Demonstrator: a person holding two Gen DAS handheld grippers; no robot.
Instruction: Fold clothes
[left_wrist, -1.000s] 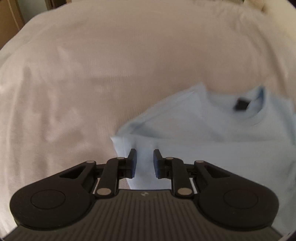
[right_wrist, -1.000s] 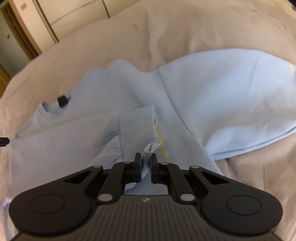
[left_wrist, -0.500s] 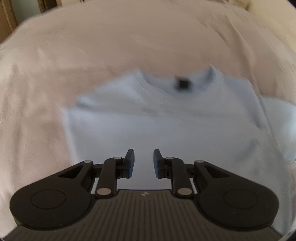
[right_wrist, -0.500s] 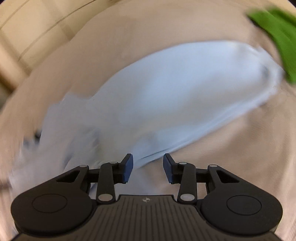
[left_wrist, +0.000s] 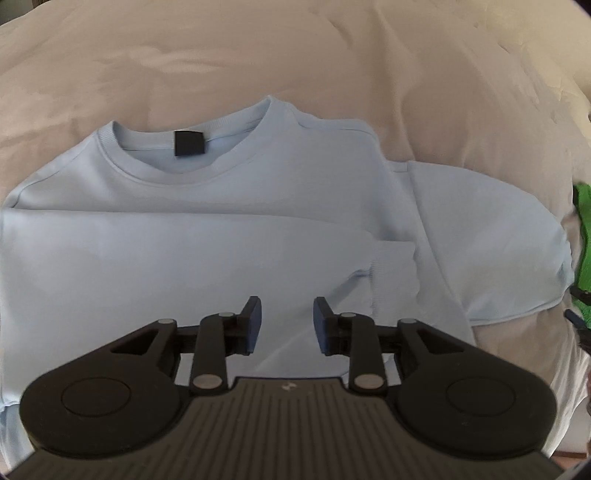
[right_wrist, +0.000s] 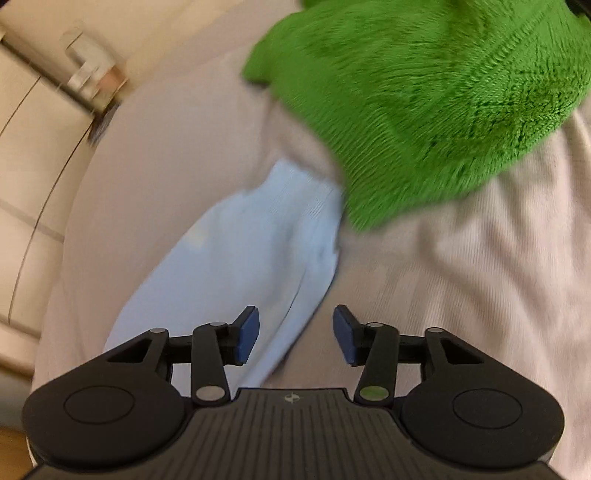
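Light blue sweatshirt lay flat on the bed, which was covered by a beige sheet. Its crew neck pointed toward the far edge of the bed, with a dark tag inside the collar. 1 sleeve was folded across the chest, and its ribbed cuff rested on the body near the sweatshirt's right side. The other sleeve spread out to the right over the sheet toward a green fuzzy cloth at the right edge of the bed.

Left gripper hovered over the lower front of the sweatshirt, fingers spread moderately wide and holding nothing. Whether the tips touched the fabric could not be told.

Right wrist view was motion-blurred. Right gripper had its fingers wide apart, holding nothing. They sat over the edge of the outstretched sleeve, with the left finger above blue fabric and the right finger above bare sheet. The sleeve's ribbed cuff end lay just beside the green fuzzy cloth; overlap or contact could not be told through the blur. Cream cabinet fronts showed beyond the bed's left edge.
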